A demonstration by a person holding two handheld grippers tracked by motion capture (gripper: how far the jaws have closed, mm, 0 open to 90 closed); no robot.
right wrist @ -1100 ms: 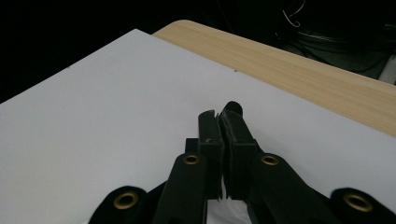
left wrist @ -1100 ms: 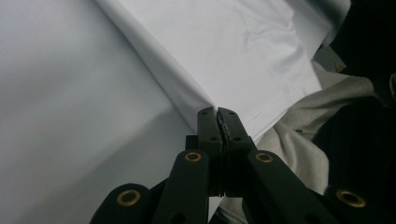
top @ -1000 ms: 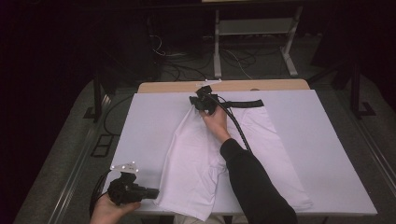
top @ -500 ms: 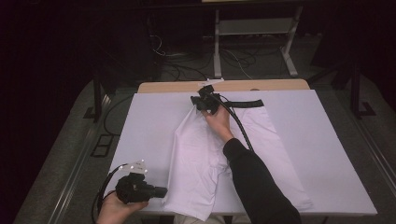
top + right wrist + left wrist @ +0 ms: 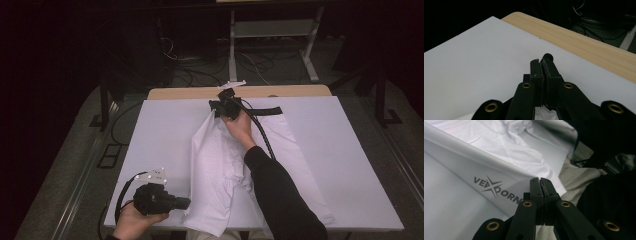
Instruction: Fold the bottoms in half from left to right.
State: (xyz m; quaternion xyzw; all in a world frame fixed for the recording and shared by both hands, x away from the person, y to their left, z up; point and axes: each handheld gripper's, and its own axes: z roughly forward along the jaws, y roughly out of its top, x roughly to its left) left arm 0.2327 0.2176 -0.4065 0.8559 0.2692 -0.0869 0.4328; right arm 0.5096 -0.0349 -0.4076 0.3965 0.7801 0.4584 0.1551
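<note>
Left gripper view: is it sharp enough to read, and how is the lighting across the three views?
Left gripper view: the printed logo on the white garment reads sharply; right side falls into darkness. High view: the white table cover is bright, surroundings nearly black. Right gripper view: jaws crisp, background dark.

Near hem of white garment [image 5: 220, 170] cut off by bottom edge in high view; printed logo [image 5: 496, 190] partly hidden behind left gripper [image 5: 540, 185].

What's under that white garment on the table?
A white sheet covers the table under the garment, with bare wood along the far edge. What lies directly beneath the garment is hidden.
</note>
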